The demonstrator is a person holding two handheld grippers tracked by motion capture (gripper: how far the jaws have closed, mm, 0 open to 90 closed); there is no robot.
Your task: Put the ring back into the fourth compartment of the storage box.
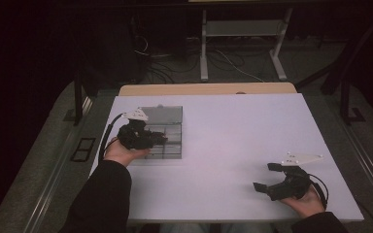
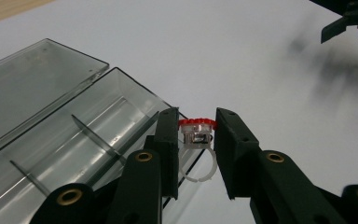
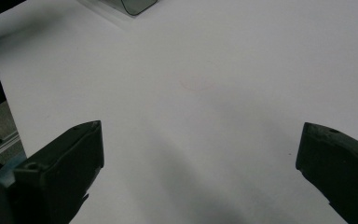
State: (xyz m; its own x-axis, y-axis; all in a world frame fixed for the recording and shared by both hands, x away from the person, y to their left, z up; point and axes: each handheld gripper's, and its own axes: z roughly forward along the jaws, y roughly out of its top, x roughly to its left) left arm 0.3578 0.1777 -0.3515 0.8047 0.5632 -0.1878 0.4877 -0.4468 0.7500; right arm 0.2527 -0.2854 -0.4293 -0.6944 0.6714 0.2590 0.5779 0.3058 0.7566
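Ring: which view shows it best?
The left gripper view. There the ring sits close up between the left gripper's jaws, red top and clear band plain, beside the box. In the high view that gripper hides it. The right gripper view faces bare table.

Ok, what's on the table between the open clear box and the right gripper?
Nothing. In the high view, bare white table runs from the clear box to the right gripper.
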